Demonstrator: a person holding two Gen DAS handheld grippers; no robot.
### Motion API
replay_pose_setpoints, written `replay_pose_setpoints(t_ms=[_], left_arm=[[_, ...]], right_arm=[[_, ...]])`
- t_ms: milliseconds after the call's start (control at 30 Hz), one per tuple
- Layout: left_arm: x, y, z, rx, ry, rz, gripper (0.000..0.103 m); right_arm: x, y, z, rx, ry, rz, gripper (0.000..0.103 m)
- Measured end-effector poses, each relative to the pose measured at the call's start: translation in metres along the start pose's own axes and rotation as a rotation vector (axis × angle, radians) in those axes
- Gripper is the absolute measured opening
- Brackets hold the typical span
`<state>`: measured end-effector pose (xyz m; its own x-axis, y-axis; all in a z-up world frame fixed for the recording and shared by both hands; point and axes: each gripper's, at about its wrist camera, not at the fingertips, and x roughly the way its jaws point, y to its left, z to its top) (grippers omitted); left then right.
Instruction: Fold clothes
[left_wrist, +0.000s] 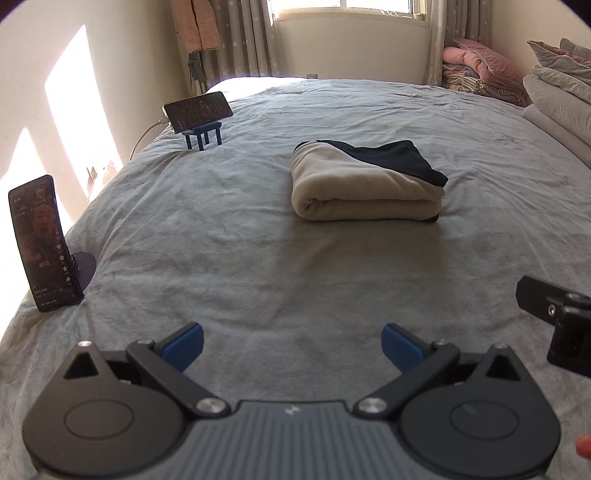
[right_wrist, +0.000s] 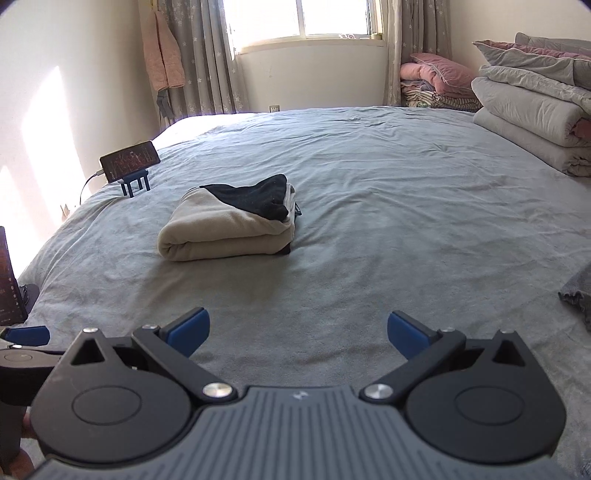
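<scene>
Your left tool (left_wrist: 291, 341) spread wide, empty, above grey bed (left_wrist: 258, 258). Your right tool (right_wrist: 298, 330) likewise spread, empty. Folded beige-and-black garment (right_wrist: 227, 225) lies ahead, well apart.

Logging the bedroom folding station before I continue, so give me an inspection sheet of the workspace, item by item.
Surface: wrinkled grey bedsheet, mostly bare.
Job's things: folded beige and black fleece garment, lying mid-bed; grey cloth edge at right.
Clutter: upright phone on round stand; sideways phone on blue chair-shaped stand.
Grippers: left gripper open, empty; right gripper open, empty.
Cables: white cable plugged into sideways phone.
Surroundings: stacked grey quilts, pink bedding pile, grey curtains, hanging pink jacket.
</scene>
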<state>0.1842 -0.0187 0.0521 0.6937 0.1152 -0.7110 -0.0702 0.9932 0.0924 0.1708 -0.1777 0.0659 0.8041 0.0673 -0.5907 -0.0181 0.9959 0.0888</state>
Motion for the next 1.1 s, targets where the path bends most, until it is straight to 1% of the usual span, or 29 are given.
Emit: replay_pose_setpoints(t_ms=[100, 233, 333, 667, 1100], left_arm=[[-0.007, -0.002, -0.013, 0.012, -0.002, -0.008, 0.103], [-0.018, -0.002, -0.027, 0.016, -0.026, -0.009, 0.103], [-0.023, -0.003, -0.035, 0.011, -0.025, -0.012, 0.103], [-0.026, -0.004, -0.045, 0.015, -0.015, -0.009, 0.103], [-0.027, 0.000, -0.046, 0.011, -0.005, 0.001, 0.103]], right_arm=[[-0.013, 0.005, -0.012, -0.033, -0.030, -0.002, 0.103], [-0.027, 0.008, -0.025, -0.053, -0.074, -0.009, 0.103], [-0.033, 0.006, -0.032, -0.032, -0.069, 0.008, 0.103], [-0.037, 0.009, -0.041, -0.034, -0.058, 0.006, 0.103], [-0.041, 0.010, -0.044, -0.031, -0.050, 0.007, 0.103]])
